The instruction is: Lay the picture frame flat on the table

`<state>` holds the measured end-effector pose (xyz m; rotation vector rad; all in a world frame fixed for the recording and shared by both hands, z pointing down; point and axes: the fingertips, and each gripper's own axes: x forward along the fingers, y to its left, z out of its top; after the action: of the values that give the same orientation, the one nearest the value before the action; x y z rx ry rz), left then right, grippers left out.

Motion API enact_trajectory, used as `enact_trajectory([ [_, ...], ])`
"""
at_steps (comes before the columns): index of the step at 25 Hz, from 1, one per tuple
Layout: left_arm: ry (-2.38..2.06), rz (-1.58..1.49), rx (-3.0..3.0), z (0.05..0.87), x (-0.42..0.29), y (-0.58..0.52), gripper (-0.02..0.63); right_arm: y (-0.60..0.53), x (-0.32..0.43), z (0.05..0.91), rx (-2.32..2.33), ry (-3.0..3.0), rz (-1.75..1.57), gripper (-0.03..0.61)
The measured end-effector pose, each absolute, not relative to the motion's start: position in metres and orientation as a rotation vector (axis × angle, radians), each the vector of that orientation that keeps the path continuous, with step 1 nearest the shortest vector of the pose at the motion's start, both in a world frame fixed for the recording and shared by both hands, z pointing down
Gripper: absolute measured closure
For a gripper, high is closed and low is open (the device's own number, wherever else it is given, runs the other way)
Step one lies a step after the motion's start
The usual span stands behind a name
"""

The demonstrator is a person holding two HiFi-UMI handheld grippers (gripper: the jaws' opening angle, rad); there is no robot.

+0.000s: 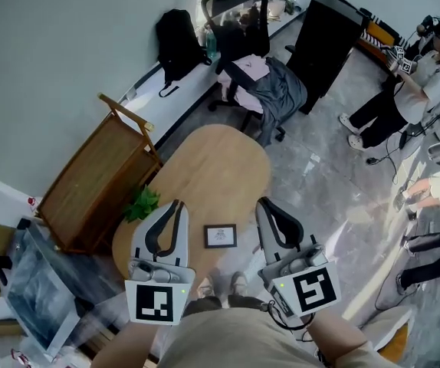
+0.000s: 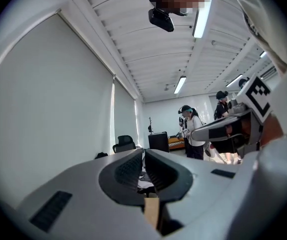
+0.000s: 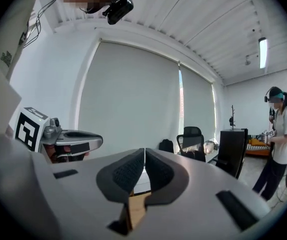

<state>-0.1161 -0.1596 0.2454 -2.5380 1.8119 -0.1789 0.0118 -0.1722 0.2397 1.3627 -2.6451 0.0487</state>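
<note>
Head view first. Where is the picture frame [image 1: 220, 236]?

It is on the table [image 1: 212, 167], close to the table's near edge, about in the middle. Its front faces up at the camera. I can't tell if it lies all the way flat.

Is anything holding it?

No. The left gripper [image 1: 175, 204] hangs over the near left part of the table. The right gripper [image 1: 264, 202] hangs at the table's near right edge. The frame sits between them on the table, and neither one touches it.

Are the grippers wide?

No. In the left gripper view, the left gripper [image 2: 143, 151] has its jaws pressed together with nothing in them. In the right gripper view, the right gripper [image 3: 144, 151] looks the same, with its jaws closed tight and nothing inside.

What else is by the table?

A small green plant [image 1: 143, 203] is at the table's left edge. A wooden rack [image 1: 97, 182] stands just beside the table on the left. An office chair [image 1: 254, 90] with clothes on it is past the table's far end. A person [image 1: 415, 90] stands well away from the table, off to the far right.
</note>
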Motion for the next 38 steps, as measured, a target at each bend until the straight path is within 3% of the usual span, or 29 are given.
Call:
enact_trajectory([
  [13, 1.723, -0.187, -2.471, 0.205, -0.100, -0.111, 0.595, -0.114, 0.021, 0.170, 1.391, -2.731, -0.171, 0.581],
  [38, 1.680, -0.185, -2.448, 0.191, -0.081, -0.084, 0.595, -0.086, 0.033, 0.163, 1.365, -2.718, -0.226, 0.583],
])
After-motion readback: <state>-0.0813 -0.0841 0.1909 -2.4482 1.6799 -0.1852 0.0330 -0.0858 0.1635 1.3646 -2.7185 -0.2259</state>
